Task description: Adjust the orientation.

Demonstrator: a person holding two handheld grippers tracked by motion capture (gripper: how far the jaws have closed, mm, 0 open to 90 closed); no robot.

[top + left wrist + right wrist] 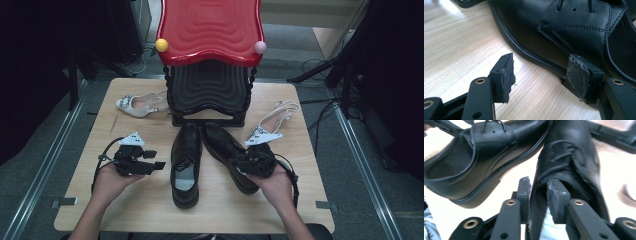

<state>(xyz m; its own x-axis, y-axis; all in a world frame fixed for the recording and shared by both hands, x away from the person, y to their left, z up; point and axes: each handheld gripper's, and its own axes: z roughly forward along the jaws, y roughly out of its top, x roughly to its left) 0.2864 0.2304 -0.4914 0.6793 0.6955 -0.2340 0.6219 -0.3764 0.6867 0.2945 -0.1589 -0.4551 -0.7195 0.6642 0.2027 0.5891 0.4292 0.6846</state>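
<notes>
With the right gripper (538, 195) pinching only the thin side wall of the right shoe (227, 152), it could slip free, while the left gripper (541, 75) waits with fingers apart.

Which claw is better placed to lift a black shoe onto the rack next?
Right, probably. The right claw is already shut on the side wall of the right black shoe. The left claw is open beside the left black shoe, holding nothing. The rack stands just behind both shoes.
</notes>
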